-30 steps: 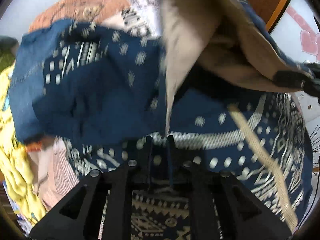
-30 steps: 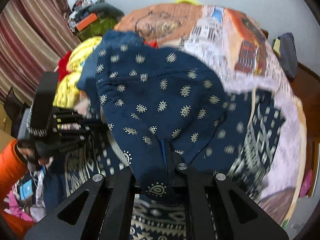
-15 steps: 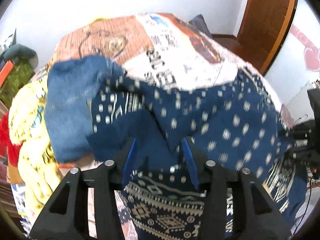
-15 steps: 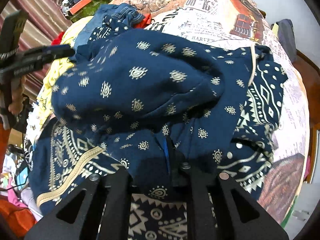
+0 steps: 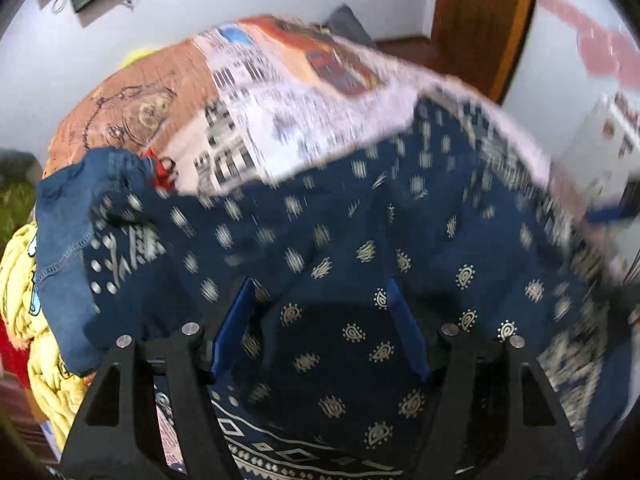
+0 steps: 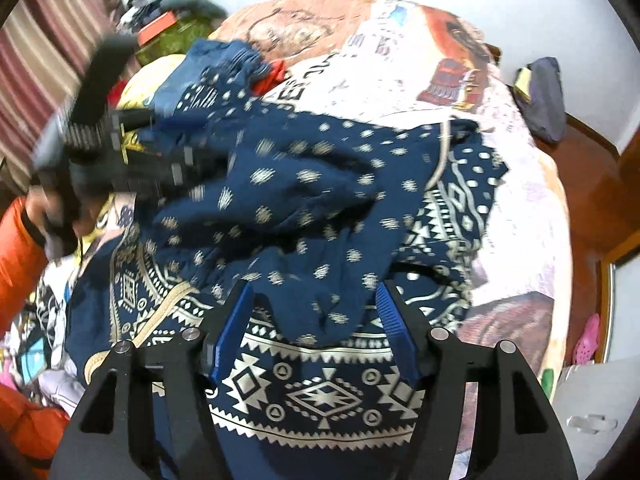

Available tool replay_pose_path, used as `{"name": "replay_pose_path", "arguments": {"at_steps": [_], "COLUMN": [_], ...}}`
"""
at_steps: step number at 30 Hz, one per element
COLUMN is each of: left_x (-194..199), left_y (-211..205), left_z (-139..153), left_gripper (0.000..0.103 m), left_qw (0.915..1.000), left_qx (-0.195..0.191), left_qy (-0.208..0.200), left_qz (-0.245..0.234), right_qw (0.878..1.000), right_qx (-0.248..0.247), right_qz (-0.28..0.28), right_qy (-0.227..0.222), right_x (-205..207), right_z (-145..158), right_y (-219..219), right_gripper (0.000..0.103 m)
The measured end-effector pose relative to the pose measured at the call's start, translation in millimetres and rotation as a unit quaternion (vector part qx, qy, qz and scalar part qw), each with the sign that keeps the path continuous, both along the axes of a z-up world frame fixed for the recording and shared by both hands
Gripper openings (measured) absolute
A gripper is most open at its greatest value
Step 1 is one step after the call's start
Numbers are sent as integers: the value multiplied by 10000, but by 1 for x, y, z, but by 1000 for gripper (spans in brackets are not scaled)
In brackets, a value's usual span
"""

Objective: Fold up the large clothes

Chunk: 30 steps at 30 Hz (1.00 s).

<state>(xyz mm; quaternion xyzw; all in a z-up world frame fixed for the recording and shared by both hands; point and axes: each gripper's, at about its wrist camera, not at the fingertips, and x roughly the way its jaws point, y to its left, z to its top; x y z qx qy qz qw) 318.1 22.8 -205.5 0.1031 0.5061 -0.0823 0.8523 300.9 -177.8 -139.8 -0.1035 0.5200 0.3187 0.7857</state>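
A large navy garment [image 5: 360, 248] with cream paisley dots and a patterned border lies rumpled on the bed; it also shows in the right wrist view [image 6: 304, 208]. My left gripper [image 5: 320, 300] is open just above the cloth, holding nothing. It also appears at the left of the right wrist view [image 6: 104, 148], over the garment's left edge. My right gripper [image 6: 316, 304] is open, with a loose fold of the garment lying between its blue fingertips [image 6: 390, 312].
The bed has a printed bedspread [image 5: 280, 92]. Blue jeans [image 5: 68, 240] and a yellow knit [image 5: 24, 300] lie at the left. A dark bag [image 6: 544, 96] sits at the far right corner. A wooden door [image 5: 480, 20] stands behind.
Both grippers have opened and let go of the garment. The lifted half has dropped forward onto the rest of the cloth. The left gripper has drawn back.
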Motion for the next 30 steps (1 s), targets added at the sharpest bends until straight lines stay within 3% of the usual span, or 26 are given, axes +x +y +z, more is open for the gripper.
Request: {"name": "replay_pose_path", "arguments": {"at_steps": [6,15,16,21,30], "left_x": [-26,-61,-65,-78,-64], "left_y": [9,53,57,81,153], "left_z": [-30,-29,-29,-19,30], "left_gripper": [69,82,83,84,84], "left_qw": [9991,9987,9986,9972,9847], "left_qx": [421,-5,-33,-136,-398], "left_qy": [101,115,116,100,-497], "left_qz": [-10,488,515,735,1621], "right_qw": [9983,9962,9959,9953,9912], "right_qx": [108,-462,-394,-281,203], "right_qz": [-552,-701,-776,-899,-1284], "right_qy": [-134,252,242,238,-239], "right_x": [20,27,26,29,46], "right_z": [-5,-66,-65,-52,-10], "right_y": [-5,12,8,-6,-35], "right_gripper": [61,63,68,69,69]}}
